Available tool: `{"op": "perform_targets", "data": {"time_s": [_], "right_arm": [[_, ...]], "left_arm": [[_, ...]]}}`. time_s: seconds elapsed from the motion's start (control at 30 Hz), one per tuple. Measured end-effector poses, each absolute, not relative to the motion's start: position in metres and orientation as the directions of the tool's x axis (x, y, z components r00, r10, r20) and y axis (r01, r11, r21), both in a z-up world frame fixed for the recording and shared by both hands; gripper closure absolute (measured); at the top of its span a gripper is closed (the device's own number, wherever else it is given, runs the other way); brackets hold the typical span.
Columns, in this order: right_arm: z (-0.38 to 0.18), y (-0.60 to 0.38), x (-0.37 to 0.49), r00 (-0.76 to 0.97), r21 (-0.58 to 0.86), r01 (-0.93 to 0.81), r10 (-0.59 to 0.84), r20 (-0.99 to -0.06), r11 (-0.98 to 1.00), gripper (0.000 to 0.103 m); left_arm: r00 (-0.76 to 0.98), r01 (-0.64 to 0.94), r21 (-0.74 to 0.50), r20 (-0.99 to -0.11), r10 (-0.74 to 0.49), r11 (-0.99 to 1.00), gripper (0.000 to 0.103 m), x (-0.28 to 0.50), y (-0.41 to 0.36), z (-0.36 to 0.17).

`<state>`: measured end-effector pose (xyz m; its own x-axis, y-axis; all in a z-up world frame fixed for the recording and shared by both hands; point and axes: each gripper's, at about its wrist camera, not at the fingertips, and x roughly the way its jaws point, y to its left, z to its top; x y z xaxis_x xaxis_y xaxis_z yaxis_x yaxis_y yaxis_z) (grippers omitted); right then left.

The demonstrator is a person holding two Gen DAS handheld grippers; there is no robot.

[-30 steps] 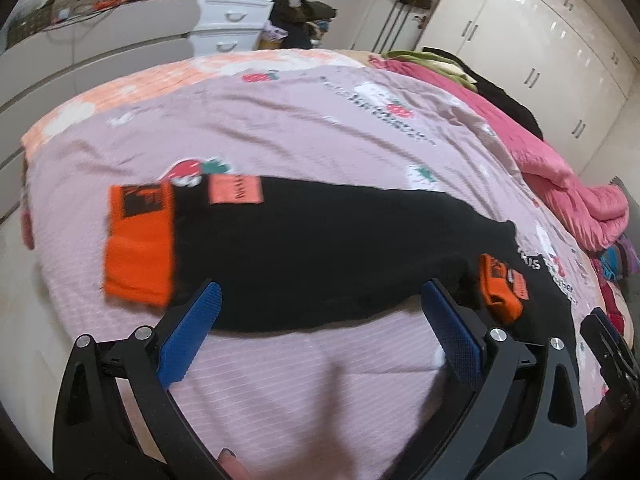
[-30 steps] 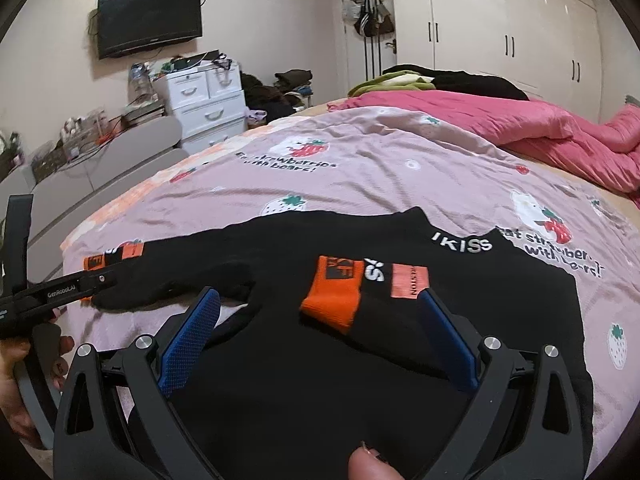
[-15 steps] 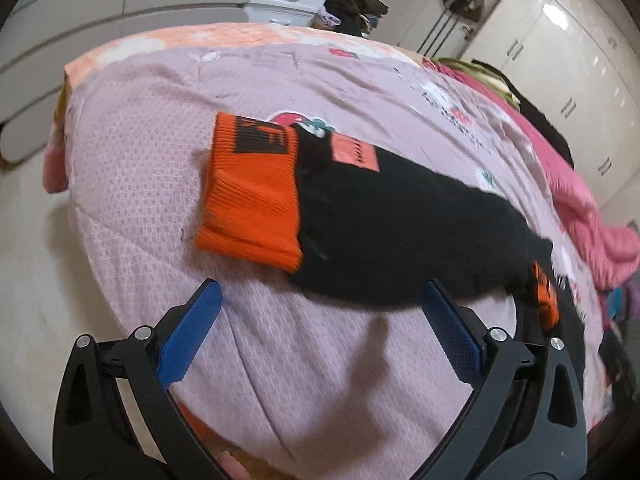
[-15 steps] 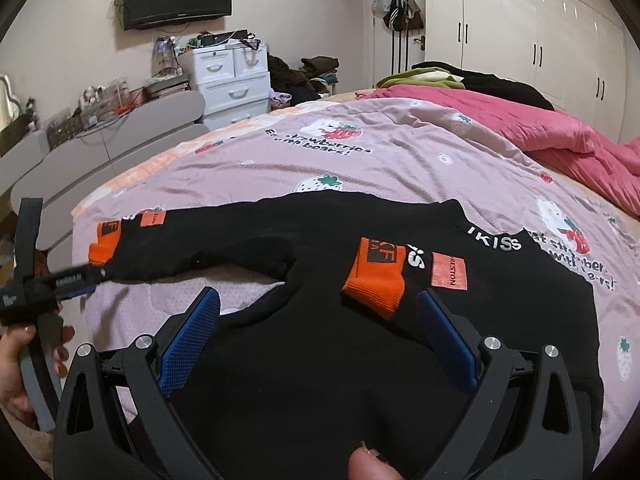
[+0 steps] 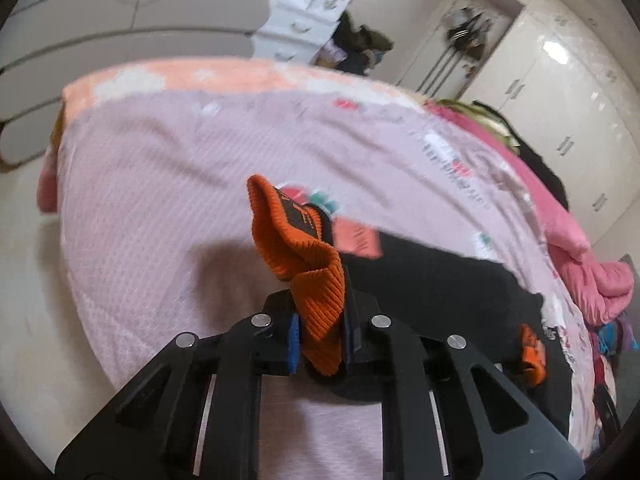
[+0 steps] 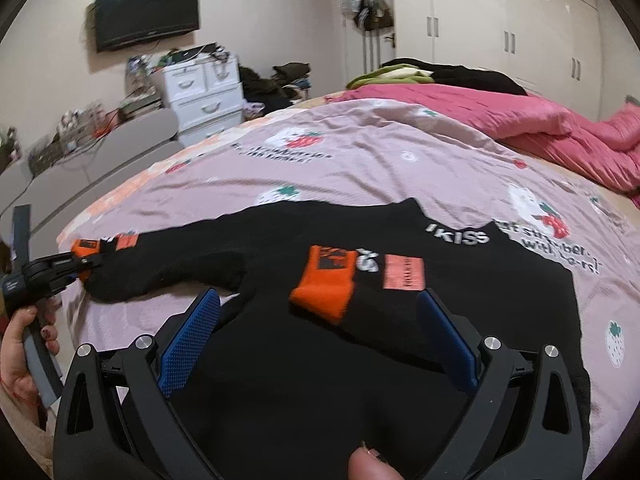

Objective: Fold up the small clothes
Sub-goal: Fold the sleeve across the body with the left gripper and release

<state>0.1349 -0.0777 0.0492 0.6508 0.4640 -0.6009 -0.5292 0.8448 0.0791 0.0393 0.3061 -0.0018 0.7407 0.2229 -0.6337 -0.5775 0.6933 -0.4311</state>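
Item: black sweater (image 6: 304, 380) with orange cuffs, laid flat on a pink strawberry-print bedspread (image 6: 360, 160). Body lies at the near right of the bed; white lettering at the collar faces the far side.

Left sleeve (image 6: 168, 256) — stretched out leftward toward the bed's left edge. Its orange cuff (image 5: 316, 304) is pinched between the blue pads of the left gripper (image 5: 320, 340), whose jaws have just been closing and now clamp the ribbed knit. The cuff bunches upward and stands lifted off the bedspread, with the black sleeve trailing away to the right behind it.

Right sleeve — folded across the sweater's front, its orange cuff (image 6: 326, 284) lying on the chest, a salmon label (image 6: 402, 272) just right of it.

Right gripper (image 6: 320, 340) — jaws spread wide, nothing between the pads, hovering over the sweater's body with the folded cuff just beyond its fingertips.

Person's hand (image 6: 18, 356) at the near left edge holds the left gripper's handle.

Surroundings: crumpled pink duvet (image 6: 540, 128) on the far right, white drawer unit (image 6: 204, 92) and wall-mounted television (image 6: 146, 12) on the far left, white wardrobes (image 6: 500, 24) behind.
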Motion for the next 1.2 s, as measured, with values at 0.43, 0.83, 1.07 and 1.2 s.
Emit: {"op": "perform_targets", "data": {"time_s": [0.43,0.83,1.07,1.2], "right_arm": [[0.047,-0.181,0.182,0.695,0.215,-0.251,0.33,-0.638,0.944,0.005],[0.049,-0.242,0.189,0.743,0.242,-0.106,0.238,-0.625,0.964,0.005],[0.05,-0.272,0.19,0.762,0.254,-0.019,0.178,-0.622,0.967,0.005],[0.049,-0.289,0.19,0.768,0.261,0.022,0.151,-0.622,0.965,0.005]], "left_arm": [[0.875,-0.341,-0.458,-0.473,0.1,0.821,0.096,0.096,0.238,0.094],[0.917,-0.043,-0.504,-0.363,-0.166,0.863,0.096,0.162,0.14,0.151],[0.887,0.102,-0.524,-0.336,-0.315,0.846,0.096,0.199,0.084,0.162],[0.852,0.155,-0.529,-0.356,-0.384,0.834,0.096,0.217,0.055,0.154]]}}
